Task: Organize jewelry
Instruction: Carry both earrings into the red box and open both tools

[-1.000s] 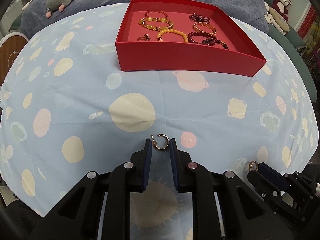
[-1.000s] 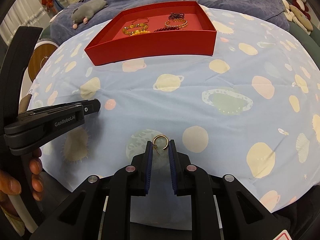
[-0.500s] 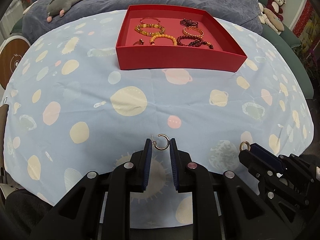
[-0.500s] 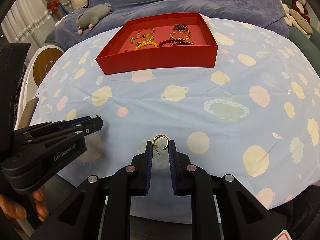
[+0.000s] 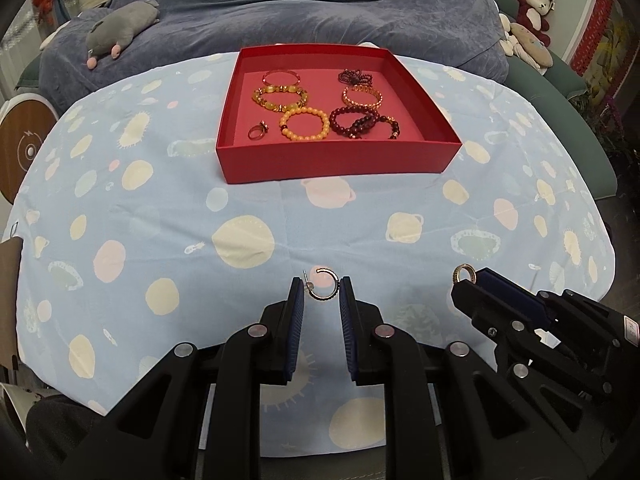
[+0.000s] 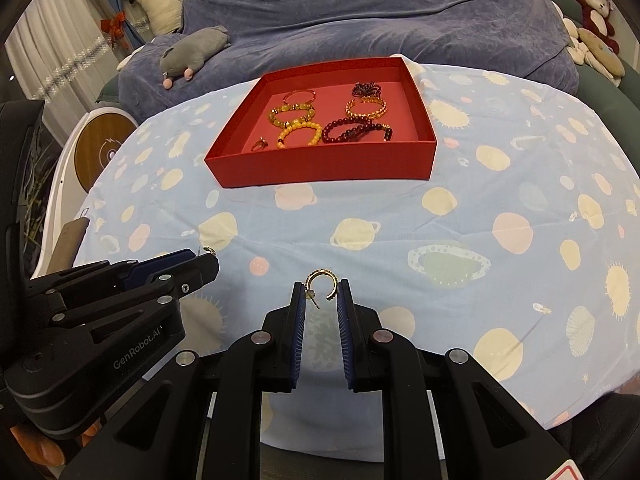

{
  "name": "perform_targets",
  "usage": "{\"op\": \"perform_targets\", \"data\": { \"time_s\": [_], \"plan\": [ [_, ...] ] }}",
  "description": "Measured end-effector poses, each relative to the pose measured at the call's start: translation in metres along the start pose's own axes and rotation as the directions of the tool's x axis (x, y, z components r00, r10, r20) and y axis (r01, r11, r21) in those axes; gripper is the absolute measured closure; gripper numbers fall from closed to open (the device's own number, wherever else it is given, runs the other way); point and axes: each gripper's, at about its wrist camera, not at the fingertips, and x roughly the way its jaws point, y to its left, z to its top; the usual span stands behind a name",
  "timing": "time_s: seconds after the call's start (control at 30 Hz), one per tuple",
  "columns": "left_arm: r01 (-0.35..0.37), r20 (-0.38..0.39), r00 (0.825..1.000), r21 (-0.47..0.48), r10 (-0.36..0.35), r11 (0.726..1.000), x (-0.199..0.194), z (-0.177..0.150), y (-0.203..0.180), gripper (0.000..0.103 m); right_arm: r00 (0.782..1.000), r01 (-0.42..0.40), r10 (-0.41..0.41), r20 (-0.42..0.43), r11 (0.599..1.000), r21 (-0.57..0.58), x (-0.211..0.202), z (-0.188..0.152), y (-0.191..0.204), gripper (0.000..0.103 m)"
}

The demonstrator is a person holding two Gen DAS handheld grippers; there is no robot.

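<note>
My left gripper (image 5: 321, 289) is shut on a gold hoop earring (image 5: 325, 285) and holds it above the near part of the blue planet-print cloth. My right gripper (image 6: 321, 290) is shut on a second gold hoop earring (image 6: 321, 283); it also shows in the left wrist view (image 5: 464, 273). The left gripper shows at the left of the right wrist view (image 6: 206, 258). A red tray (image 5: 340, 164) stands at the far middle (image 6: 320, 168). In it lie several beaded bracelets (image 5: 306, 124) and a ring (image 5: 257, 131).
The table's cloth (image 5: 160, 208) drops off at the near edge and both sides. A grey plush toy (image 5: 120, 30) lies on a blue sofa behind. More plush toys (image 5: 532, 28) sit at the far right. A round wooden disc (image 6: 102, 152) stands to the left.
Both grippers have risen and drawn back from the tray, each still holding its earring. The tray looks farther away and its inside shows more fully.
</note>
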Motion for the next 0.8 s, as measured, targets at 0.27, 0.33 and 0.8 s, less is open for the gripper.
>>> {"op": "perform_targets", "data": {
  "time_s": [0.27, 0.33, 0.8],
  "plan": [
    [0.002, 0.038, 0.999, 0.012, -0.002, 1.0, 0.001, 0.037, -0.006, 0.085, 0.998, 0.002, -0.002, 0.057, 1.0, 0.004, 0.002, 0.044, -0.005, 0.087],
    [0.002, 0.047, 0.999, 0.013, -0.002, 1.0, 0.003, 0.047, -0.006, 0.085, 0.998, 0.004, -0.004, 0.07, 1.0, 0.0, 0.003, 0.055, -0.007, 0.087],
    [-0.009, 0.087, 0.996, 0.015, 0.008, 1.0, 0.033, 0.126, 0.001, 0.085, 0.994, 0.029, -0.027, 0.105, 0.999, -0.018, 0.041, 0.142, -0.022, 0.088]
  ]
}}
